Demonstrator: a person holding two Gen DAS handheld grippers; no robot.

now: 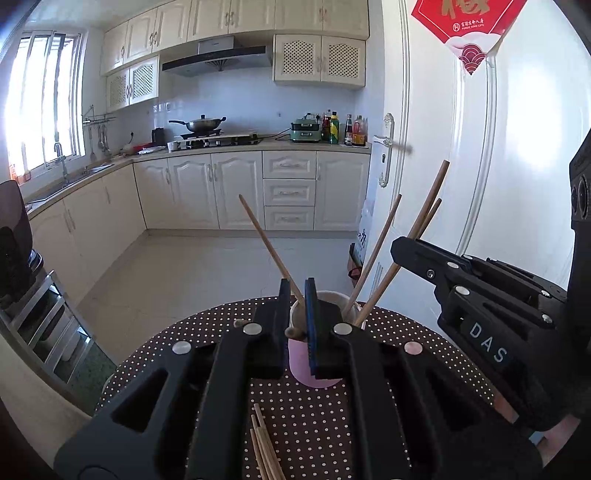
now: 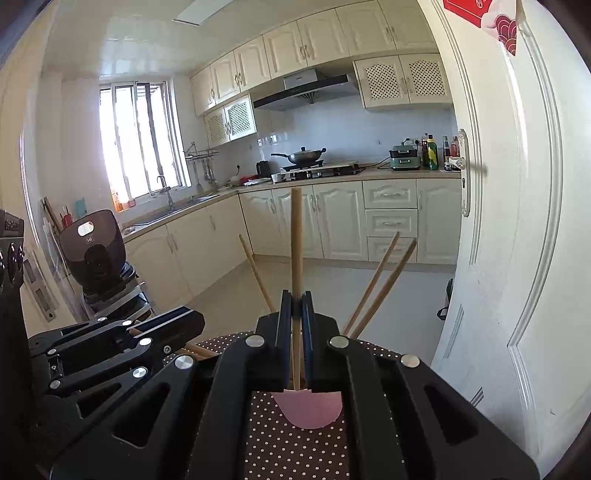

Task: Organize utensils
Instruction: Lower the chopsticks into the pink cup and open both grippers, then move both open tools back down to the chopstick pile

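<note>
Right tool (image 2: 296, 306) pinching upright chopstick (image 2: 296, 236)

This is a home kitchen. Cream wall cupboards (image 1: 236, 22) run along two walls above matching base cupboards (image 1: 207, 188) and a stack of drawers (image 1: 290, 192). A range hood (image 1: 218, 59) hangs over a gas hob (image 1: 218, 140) with a lidded wok (image 1: 201, 123) on it. Sauce bottles (image 1: 343, 129) and a small green cooker (image 1: 304, 131) stand on the counter (image 1: 317, 144). A sink with a tap (image 1: 61, 158) sits under a bright window (image 1: 44, 107), with ladles hanging on a wall rail (image 1: 98, 120) nearby. A white door (image 1: 517, 147) carries a red paper decoration (image 1: 467, 26). In front is a round table with a dotted cloth (image 1: 406, 332).
</note>
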